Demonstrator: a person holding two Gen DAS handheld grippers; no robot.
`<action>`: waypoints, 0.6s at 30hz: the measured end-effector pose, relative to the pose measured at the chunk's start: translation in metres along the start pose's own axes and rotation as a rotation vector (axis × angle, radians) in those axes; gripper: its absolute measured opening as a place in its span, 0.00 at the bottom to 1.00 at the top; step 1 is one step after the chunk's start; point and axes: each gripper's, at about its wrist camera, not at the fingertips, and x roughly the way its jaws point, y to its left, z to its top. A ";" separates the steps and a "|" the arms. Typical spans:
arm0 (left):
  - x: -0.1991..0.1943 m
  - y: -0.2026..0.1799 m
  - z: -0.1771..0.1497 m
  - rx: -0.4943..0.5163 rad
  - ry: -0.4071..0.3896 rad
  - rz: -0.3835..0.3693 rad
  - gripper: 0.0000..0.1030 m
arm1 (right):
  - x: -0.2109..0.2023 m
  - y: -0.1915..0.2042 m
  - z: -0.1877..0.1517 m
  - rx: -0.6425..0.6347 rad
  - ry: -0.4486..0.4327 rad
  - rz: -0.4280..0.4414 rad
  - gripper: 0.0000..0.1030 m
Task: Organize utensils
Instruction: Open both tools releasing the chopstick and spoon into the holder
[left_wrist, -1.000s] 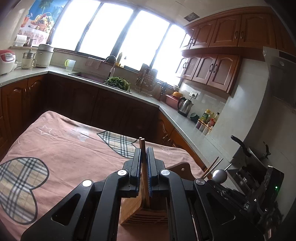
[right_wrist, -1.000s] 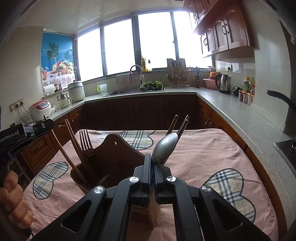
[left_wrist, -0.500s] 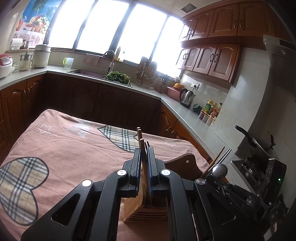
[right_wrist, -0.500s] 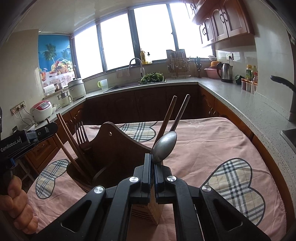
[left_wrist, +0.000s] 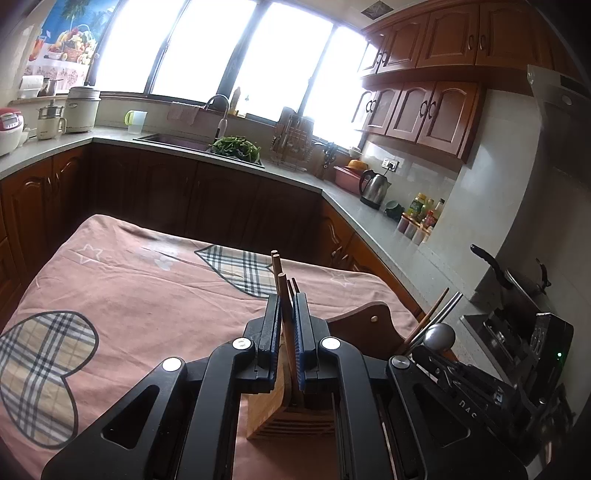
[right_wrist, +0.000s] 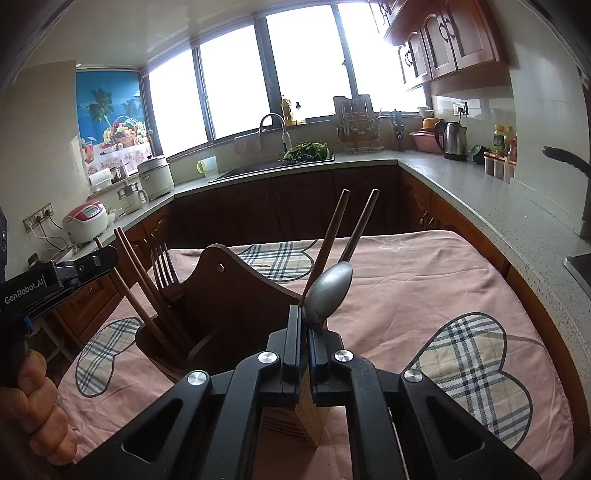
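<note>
The left tongs (left_wrist: 285, 321) pinch a chopstick (left_wrist: 283, 295), the right tongs (right_wrist: 303, 325) a spoon (right_wrist: 327, 291), both above the holder (right_wrist: 236, 295) on the worktop (right_wrist: 424, 288). A fork (right_wrist: 164, 266) and chopsticks already stand inside; these two remain.

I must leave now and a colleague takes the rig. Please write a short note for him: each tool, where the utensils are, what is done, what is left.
Left tool: shut on wooden chopsticks, their tips sticking up past the jaws.
Right tool: shut on the metal spoon, bowl end up.
Wooden utensil holder stands on the pink tablecloth, with a lighter slotted wooden block in front of it.
Done: a wooden fork and dark chopsticks already stand in the holder.
Left: the gripped chopsticks and the spoon appear not yet released; which compartment each belongs in is unclear.
</note>
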 end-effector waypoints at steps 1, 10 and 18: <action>0.000 0.000 0.000 0.002 0.002 0.000 0.06 | 0.000 0.000 0.000 0.002 -0.002 0.001 0.05; 0.001 -0.001 0.000 0.003 0.008 0.005 0.06 | -0.003 -0.003 0.001 0.027 -0.003 0.018 0.10; 0.000 -0.002 -0.002 0.004 0.016 0.000 0.11 | -0.012 -0.010 0.002 0.059 -0.022 0.025 0.25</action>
